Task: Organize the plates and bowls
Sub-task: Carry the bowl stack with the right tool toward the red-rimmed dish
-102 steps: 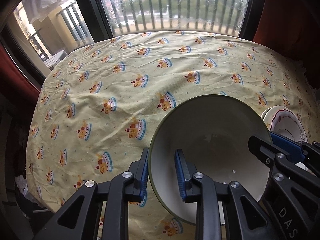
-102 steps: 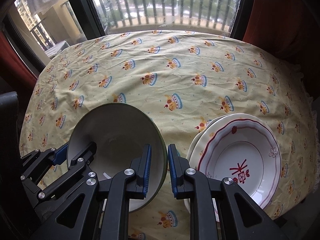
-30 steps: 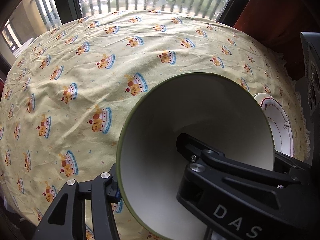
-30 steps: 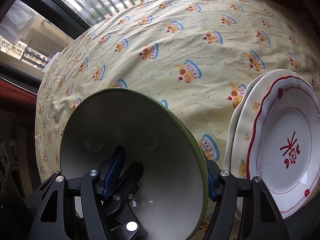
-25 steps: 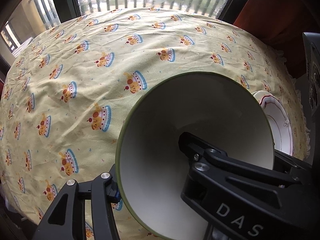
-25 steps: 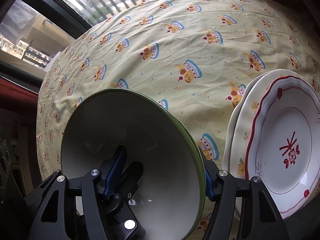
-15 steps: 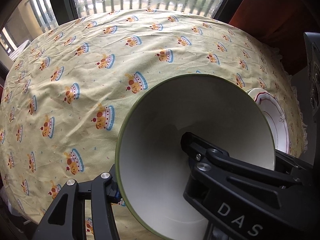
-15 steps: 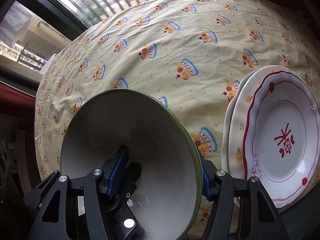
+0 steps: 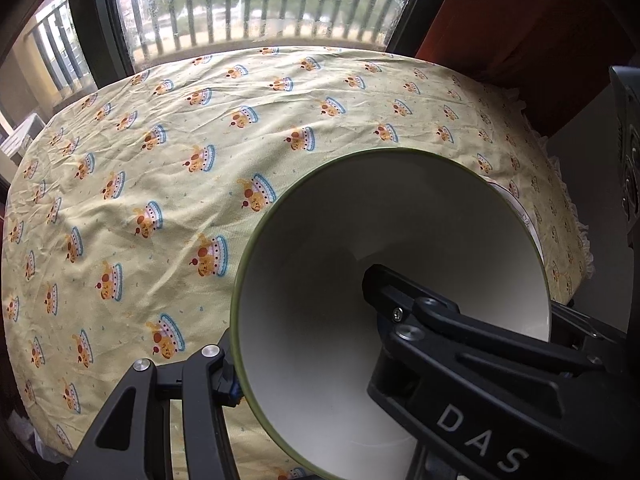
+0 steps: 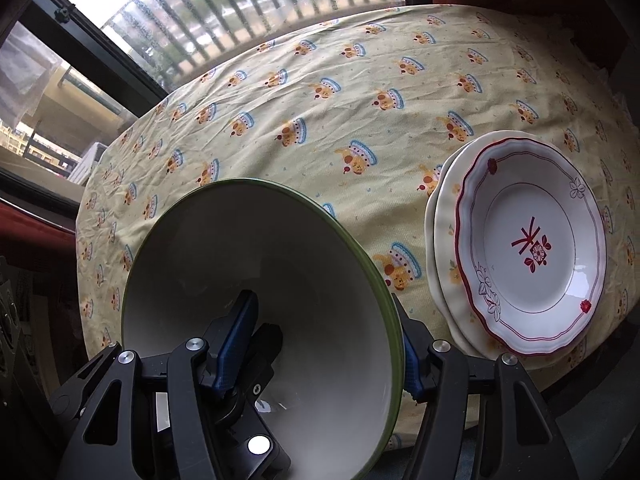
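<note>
A large white bowl with a green rim [image 9: 328, 280] [image 10: 264, 264] is held tilted above the near edge of the table, its mouth facing outward. My left gripper [image 9: 304, 336] is shut on its left wall, one finger inside and one outside. My right gripper [image 10: 328, 340] is shut on its right wall the same way. A stack of two plates [image 10: 532, 248], the top one white with red trim, lies on the cloth to the right of the bowl. In the left wrist view only a sliver of the plates [image 9: 520, 212] shows behind the bowl.
The round table carries a yellow cloth with a crown print [image 9: 168, 168] [image 10: 360, 100]. A window with a balcony railing [image 9: 248, 4] runs behind it. A red curtain [image 9: 520, 16] hangs at the back right.
The bowl has been gripped on both sides and lifted off the cloth. Over the last second both grippers have carried it up and to the right, closer to the plates.
</note>
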A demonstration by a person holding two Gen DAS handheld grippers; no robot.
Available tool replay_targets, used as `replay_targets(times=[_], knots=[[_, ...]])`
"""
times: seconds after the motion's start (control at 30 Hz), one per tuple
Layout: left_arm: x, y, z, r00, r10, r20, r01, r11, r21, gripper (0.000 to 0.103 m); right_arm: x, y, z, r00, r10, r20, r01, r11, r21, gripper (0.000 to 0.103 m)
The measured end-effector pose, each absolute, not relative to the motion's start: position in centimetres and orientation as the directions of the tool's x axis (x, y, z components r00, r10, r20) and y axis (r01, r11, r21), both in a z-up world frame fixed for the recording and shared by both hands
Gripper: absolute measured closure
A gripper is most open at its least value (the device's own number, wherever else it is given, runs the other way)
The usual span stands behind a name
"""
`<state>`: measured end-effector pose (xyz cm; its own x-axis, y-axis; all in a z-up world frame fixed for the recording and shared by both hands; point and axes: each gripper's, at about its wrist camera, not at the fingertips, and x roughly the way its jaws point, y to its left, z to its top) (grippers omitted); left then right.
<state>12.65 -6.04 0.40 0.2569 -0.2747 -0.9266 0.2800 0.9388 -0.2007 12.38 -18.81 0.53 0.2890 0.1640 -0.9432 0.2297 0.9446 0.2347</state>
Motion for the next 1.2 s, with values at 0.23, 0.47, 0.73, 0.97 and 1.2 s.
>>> replay_targets(times=[0.23, 0.47, 0.73, 0.97, 1.2], knots=[[12.5, -7.6, 0.9, 0.289, -0.261, -0.921, 0.269, 0.945, -0.184, 0.046, 12.1, -20.3, 1.4, 0.313, 0.176, -0.933, 0.212, 0.945, 0.249, 0.037], [12.4, -11.1, 1.5, 0.330, -0.238, -0.913, 0.211, 0.962, -0.175, 0.046, 12.7, -23.4, 2.1, 0.328, 0.201, -0.923, 0.143, 0.955, 0.259, 0.037], [12.1, -14.6, 2.2, 0.359, -0.218, -0.908, 0.161, 0.972, -0.170, 0.046, 13.2, -27.4, 3.0, 0.333, 0.224, -0.916, 0.085, 0.960, 0.265, 0.037], [11.9, -17.4, 2.1, 0.366, -0.221, -0.904, 0.133, 0.974, -0.184, 0.046, 13.3, -30.0, 3.1, 0.328, 0.222, -0.918, 0.053, 0.966, 0.253, 0.037], [11.9, -20.2, 1.2, 0.352, -0.240, -0.905, 0.111, 0.971, -0.214, 0.046, 13.3, -33.0, 2.5, 0.312, 0.201, -0.929, 0.042, 0.974, 0.225, 0.037]])
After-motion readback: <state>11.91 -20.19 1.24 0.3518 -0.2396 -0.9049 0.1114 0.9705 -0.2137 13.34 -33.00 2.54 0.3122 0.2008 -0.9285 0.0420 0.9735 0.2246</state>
